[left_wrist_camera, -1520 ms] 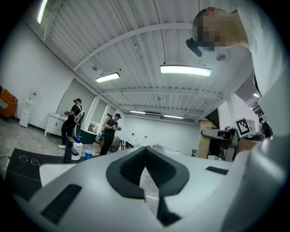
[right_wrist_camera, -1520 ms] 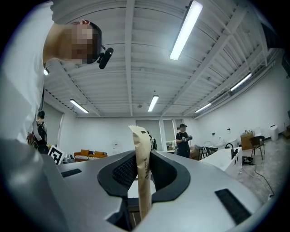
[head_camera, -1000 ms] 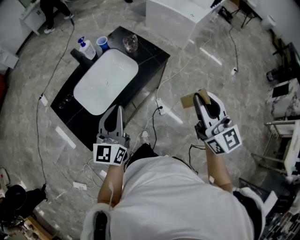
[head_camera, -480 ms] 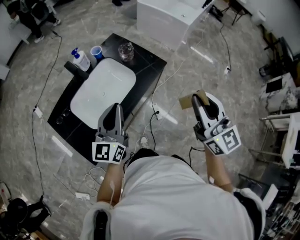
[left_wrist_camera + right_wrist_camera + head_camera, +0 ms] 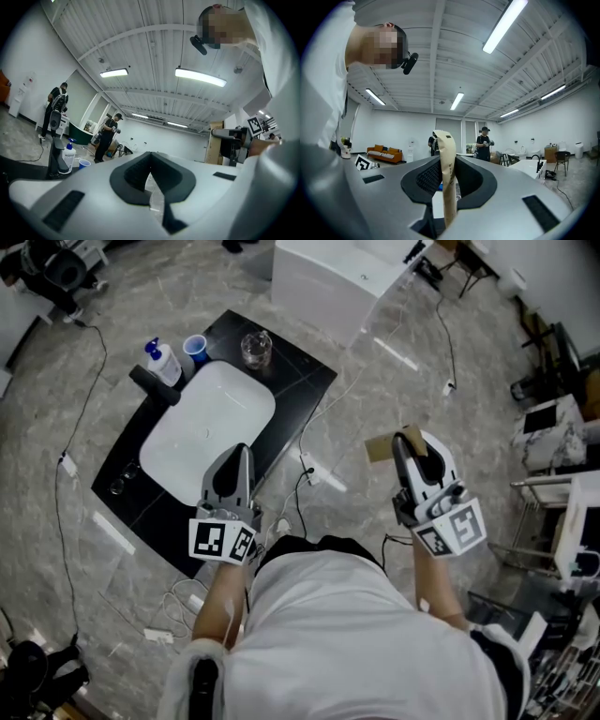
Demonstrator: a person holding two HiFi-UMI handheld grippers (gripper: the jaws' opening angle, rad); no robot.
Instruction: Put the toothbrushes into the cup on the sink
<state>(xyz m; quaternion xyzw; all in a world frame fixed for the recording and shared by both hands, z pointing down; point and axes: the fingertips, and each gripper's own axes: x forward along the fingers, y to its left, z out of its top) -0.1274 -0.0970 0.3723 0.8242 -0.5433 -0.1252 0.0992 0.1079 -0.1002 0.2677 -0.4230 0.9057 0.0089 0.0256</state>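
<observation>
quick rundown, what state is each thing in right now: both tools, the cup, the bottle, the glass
left tool: shut, nothing between the jaws
right tool: shut on a tan paper packet, which stands upright
blue cup: upright on the sink counter, contents too small to tell
pump bottle: upright beside the cup
clear glass: upright on the counter

Shirt (image 5: 356,643): white and loose.
Left gripper (image 5: 242,454): white shell, black inside.
Right gripper (image 5: 405,442): white shell, black inside.
Marker cubes (image 5: 223,542): black-and-white squares.
</observation>
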